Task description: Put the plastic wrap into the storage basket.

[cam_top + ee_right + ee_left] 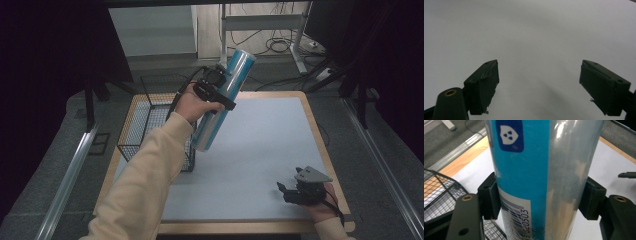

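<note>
Item: tall can (223, 97), blue with a silver stripe, barcode label and dark blue badge. It was held clear of the table (270, 150), tilted with its top leaning away from the person, its lower end just beside the wire basket (150, 120).

Hold: the left gripper (216, 92) was clamped across the can's middle, one pad on each side of the round wall. The left gripper view showed both pads (489, 196) pressed flat on the label and the silver stripe.

Handling, as judged: stiff wall, smooth and glossy, so likely slippery under the pads; weight probably moderate, unknown how full. A mid-body grip suited it, since a hold near either end would let the long body swing. Squeezing harder might dent a thin wall.

Second tool: the right gripper (295, 192) rested low at the table's near right corner, jaws spread wide over bare surface, holding nothing.

Room: the basket's rim stood close to the can's lower end, a snag risk. The table's middle and right lay open for moving.
</note>
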Demonstrator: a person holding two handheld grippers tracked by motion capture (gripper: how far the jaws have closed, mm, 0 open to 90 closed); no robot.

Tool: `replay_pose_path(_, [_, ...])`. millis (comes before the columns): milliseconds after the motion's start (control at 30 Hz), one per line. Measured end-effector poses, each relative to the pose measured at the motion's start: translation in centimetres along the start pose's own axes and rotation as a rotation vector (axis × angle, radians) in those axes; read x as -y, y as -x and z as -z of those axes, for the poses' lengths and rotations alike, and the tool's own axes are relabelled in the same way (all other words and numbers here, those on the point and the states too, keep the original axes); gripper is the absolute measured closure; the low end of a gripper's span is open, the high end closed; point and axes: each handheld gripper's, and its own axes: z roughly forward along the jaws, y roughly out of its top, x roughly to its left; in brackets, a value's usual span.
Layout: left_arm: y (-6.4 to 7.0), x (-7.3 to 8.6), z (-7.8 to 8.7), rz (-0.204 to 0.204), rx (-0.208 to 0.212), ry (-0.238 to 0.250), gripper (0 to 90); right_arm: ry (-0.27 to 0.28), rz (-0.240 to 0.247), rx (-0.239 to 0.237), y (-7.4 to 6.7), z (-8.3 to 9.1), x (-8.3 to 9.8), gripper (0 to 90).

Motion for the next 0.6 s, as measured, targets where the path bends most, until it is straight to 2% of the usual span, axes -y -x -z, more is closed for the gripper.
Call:
replay_pose_path(167, [-0.7, 0.2, 0.8, 0.023, -0.020, 0.006, 32.1, -0.001, 0.000, 0.000, 0.0, 0.0, 0.0, 16.0])
replay_pose_path(467, [-2.3, 1.1, 2.2, 0.040, -0.058, 0.006, 32.1, -0.004, -0.003, -0.001, -0.1, -0.1, 0.0, 16.0])
replay_pose_path(600, [-2.7, 1.6, 2.3, 0.048, -0.058, 0.011, 32.1, -0.004, -0.004, -0.001, -0.1, -0.1, 0.0, 16.0])
